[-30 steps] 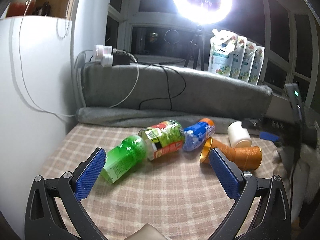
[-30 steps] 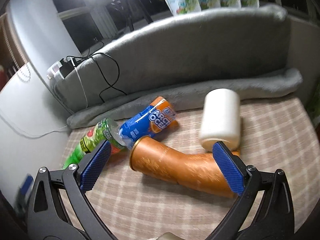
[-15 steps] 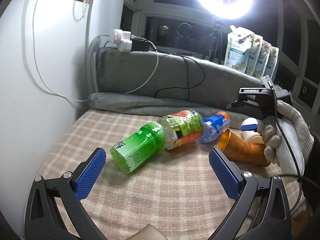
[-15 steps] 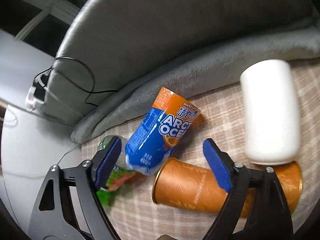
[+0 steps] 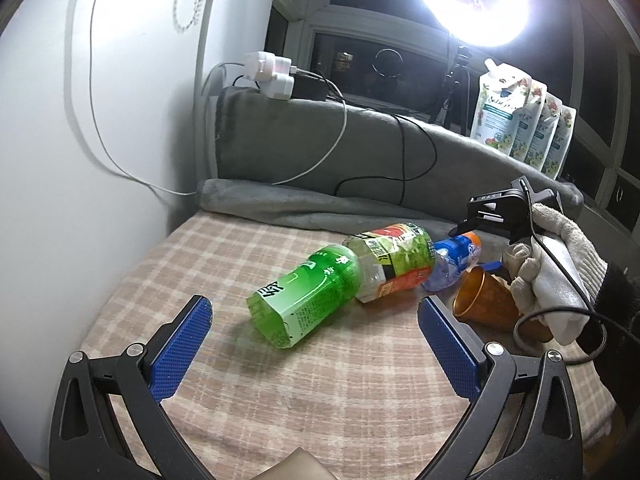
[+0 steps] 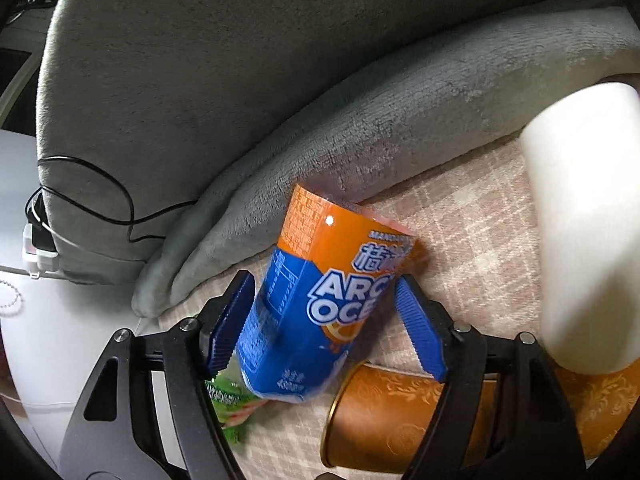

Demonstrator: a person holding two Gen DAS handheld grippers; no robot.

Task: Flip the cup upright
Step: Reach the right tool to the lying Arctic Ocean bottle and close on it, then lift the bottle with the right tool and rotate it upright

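The right tongs (image 6: 324,316) straddle the blue-and-orange cup (image 6: 320,312), which lies on its side on the plaid-covered surface (image 6: 472,216); their blue pads sit close on either flank of it, and whether they are touching the cup or just short of it cannot be told. The cup's orange end points toward the grey rolled blanket (image 6: 360,120) and its other end lies against a green-labelled cup (image 6: 230,400). Just below it lies an orange-brown patterned cup (image 6: 380,420) on its side, open mouth to the left, and a white cup (image 6: 584,240), also on its side, lies to the right. The left tongs (image 5: 316,344) hang spread wide above the plaid cloth, holding nothing. In their view a green cup (image 5: 308,300) lies nearest, then the green-labelled one (image 5: 394,264), then the blue-and-orange cup (image 5: 456,260), with a gloved hand (image 5: 548,256) gripping the right tool beside it. A ring light (image 5: 476,0) glares above, with refill pouches (image 5: 520,116) on the ledge.
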